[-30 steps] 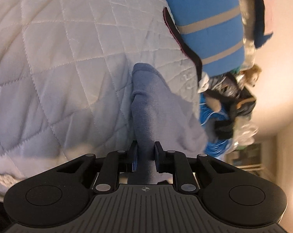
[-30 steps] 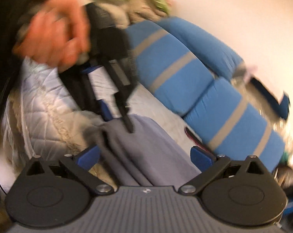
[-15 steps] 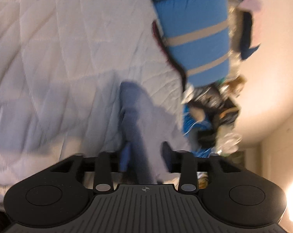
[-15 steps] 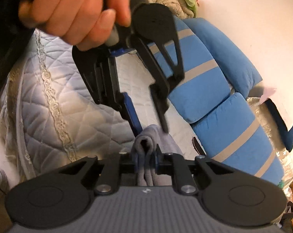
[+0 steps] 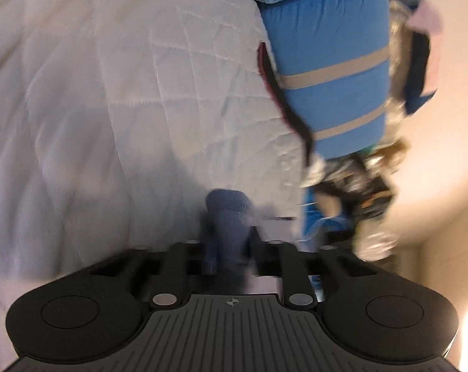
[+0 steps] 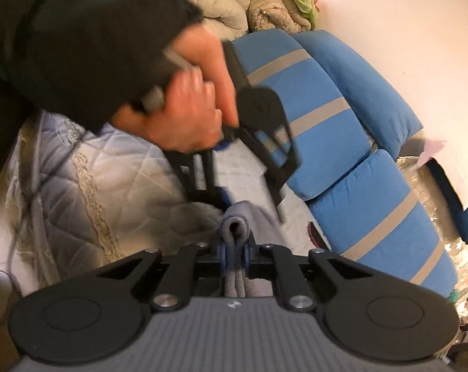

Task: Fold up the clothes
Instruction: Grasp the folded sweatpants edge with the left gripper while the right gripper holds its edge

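Both pinched tight: right gripper (image 6: 234, 252), left gripper (image 5: 231, 248) clamp grey garment (image 6: 234, 220).

Left gripper (image 5: 231, 248) — jaws just closing — pinches a blue-grey garment (image 5: 229, 214) over the white quilt (image 5: 110, 93)

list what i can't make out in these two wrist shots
- Left wrist view: motion blur smears the clutter below the blue cushion; no item is nameable.
- Both views: the grey garment shows only as a bunched fold in each gripper; its type is unclear.
- Right wrist view: the left gripper is blurred and partly hidden by the hand.
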The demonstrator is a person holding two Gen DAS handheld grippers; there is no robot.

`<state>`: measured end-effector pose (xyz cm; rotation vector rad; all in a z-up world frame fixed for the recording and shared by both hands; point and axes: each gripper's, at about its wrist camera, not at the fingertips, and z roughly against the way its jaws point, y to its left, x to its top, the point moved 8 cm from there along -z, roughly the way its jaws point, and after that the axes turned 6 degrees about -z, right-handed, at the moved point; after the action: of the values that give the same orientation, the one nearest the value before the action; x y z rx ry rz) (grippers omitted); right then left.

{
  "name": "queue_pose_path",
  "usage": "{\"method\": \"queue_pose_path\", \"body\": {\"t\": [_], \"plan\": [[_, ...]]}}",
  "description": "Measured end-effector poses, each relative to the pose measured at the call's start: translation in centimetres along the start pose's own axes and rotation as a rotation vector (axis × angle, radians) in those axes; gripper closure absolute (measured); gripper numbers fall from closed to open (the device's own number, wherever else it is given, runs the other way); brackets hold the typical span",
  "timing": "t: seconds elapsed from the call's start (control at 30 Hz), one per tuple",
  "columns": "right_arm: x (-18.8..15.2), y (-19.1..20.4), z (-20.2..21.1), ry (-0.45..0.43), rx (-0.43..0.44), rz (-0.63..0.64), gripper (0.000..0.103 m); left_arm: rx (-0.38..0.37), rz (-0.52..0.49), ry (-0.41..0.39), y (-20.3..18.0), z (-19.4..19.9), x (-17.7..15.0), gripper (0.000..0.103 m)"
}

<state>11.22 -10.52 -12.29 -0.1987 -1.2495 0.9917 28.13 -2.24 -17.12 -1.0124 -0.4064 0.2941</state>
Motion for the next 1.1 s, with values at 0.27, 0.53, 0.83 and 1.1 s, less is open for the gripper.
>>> {"method": "queue_pose_path", "body": {"t": [0.27, 0.53, 0.83, 1.1], "plan": [[-0.5, 0.8, -0.2, -0.007, 0.010, -0.012, 0.103, 0.038, -0.098, 0.008, -0.3, -0.7, 1.1, 0.093], [-1.2, 1.8, 0.2, -0.004, 0.021, -0.010, 0.103, 0.034, -0.135, 0.059, 0.1, -0.7, 1.7, 0.092], [-1.4, 1.8, 0.2, -0.003, 0.020, -0.025, 0.103, 0.004, -0.104, 0.126, 0.2, -0.7, 2.6, 0.091], [-1.5, 1.8, 0.1, -0.001, 0.026, -0.028, 0.103, -0.010, -0.014, 0.252, 1.4, -2.1, 3.9, 0.091]]}}
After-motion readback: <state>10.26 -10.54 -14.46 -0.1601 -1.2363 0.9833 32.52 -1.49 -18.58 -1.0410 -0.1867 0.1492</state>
